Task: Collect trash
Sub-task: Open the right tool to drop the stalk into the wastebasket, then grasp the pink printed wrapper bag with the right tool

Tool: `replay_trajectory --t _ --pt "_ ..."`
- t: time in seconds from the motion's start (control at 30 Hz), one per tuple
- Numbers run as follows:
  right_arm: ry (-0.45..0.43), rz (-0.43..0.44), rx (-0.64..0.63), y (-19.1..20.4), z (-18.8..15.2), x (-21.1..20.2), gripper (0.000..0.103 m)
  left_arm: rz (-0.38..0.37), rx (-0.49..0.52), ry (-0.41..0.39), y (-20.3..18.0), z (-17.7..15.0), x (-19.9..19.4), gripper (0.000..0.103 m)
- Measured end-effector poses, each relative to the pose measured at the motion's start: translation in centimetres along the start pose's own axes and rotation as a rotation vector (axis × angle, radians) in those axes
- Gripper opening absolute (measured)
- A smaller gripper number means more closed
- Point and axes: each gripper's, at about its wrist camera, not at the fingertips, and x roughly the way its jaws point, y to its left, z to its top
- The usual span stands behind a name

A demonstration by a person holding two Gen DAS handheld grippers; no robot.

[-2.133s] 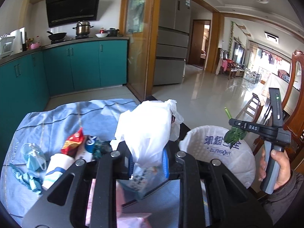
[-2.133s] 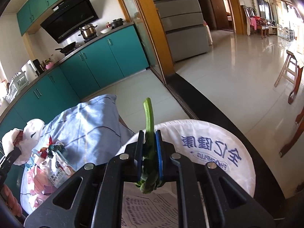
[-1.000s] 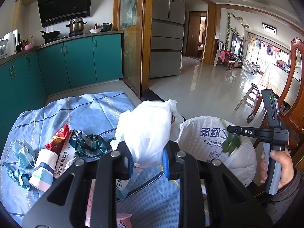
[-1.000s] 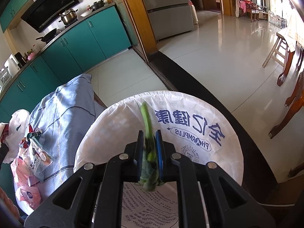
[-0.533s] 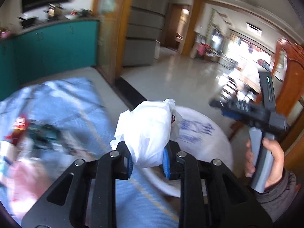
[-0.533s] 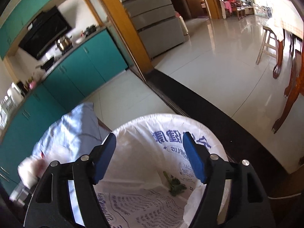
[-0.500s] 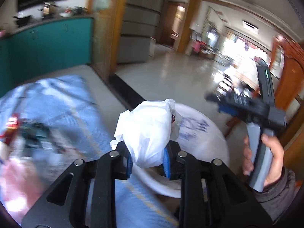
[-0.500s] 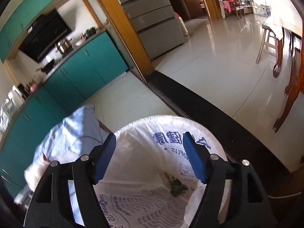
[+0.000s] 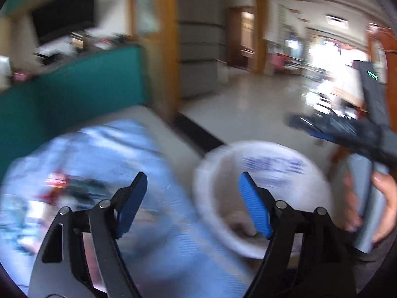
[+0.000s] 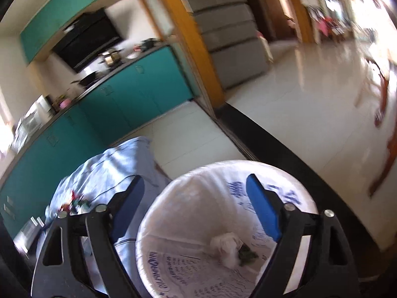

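My left gripper hangs over the gap between the blue-clothed table and the bin; its jaws are opening with nothing between them. The bin has a white printed liner. My right gripper is above the bin liner, its jaws also opening and empty. At the bottom of the bin lie a crumpled white plastic bag and a green vegetable scrap side by side. In the left wrist view, the right gripper shows over the bin's far side, held by a hand.
Blurred trash lies on the blue cloth at the left, also seen as trash from the right wrist. Teal cabinets, a grey fridge, a wooden door frame and wooden furniture legs surround the tiled floor.
The left gripper swung over the bin and let go of the white bag, which now lies inside. The right gripper dropped the green vegetable there, opened wide and rose.
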Motion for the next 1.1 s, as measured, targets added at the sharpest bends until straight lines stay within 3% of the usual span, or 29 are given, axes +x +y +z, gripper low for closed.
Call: replay_trajectory --t 0.1,0.23,0.3,0.4,0.47,0.57,0.7,0.87,1.1 --pt "-0.036 0.106 -0.148 4.5 -1.2 -0.8 0.091 0.185 -0.063 -0.108 5.2 0.7 -2.8 0.083" --pt "-0.208 0.269 -0.352 10.8 -4.3 -3.6 0.100 0.352 -0.131 -0.134 11.1 0.5 -5.0 0.085" --pt "-0.204 0.362 -0.402 13.2 -5.8 -3.7 0.100 0.393 -0.191 -0.134 13.8 0.2 -6.1 0.085" --pt "-0.108 0.482 -0.479 16.0 -8.6 -2.3 0.100 0.391 -0.274 -0.136 16.6 -0.5 -7.1 0.089" --pt "-0.060 0.426 -0.585 18.5 -10.2 -1.2 0.100 0.413 -0.278 -0.138 17.5 -1.0 -7.4 0.092" --pt "-0.089 0.360 -0.711 20.9 -11.8 -1.2 0.100 0.445 -0.227 -0.142 17.9 -1.7 -7.8 0.098" --pt "-0.057 0.411 -0.729 22.4 -12.5 -1.2 0.100 0.514 -0.184 -0.158 18.1 -2.7 -7.8 0.099" --pt "0.010 0.454 -0.727 23.0 -13.4 -0.3 0.100 0.480 -0.271 -0.113 20.8 -3.2 -7.6 0.100" --pt "0.098 0.576 -0.772 24.0 -14.8 -1.4 0.100 0.485 -0.348 -0.114 23.1 -4.2 -8.3 0.100"
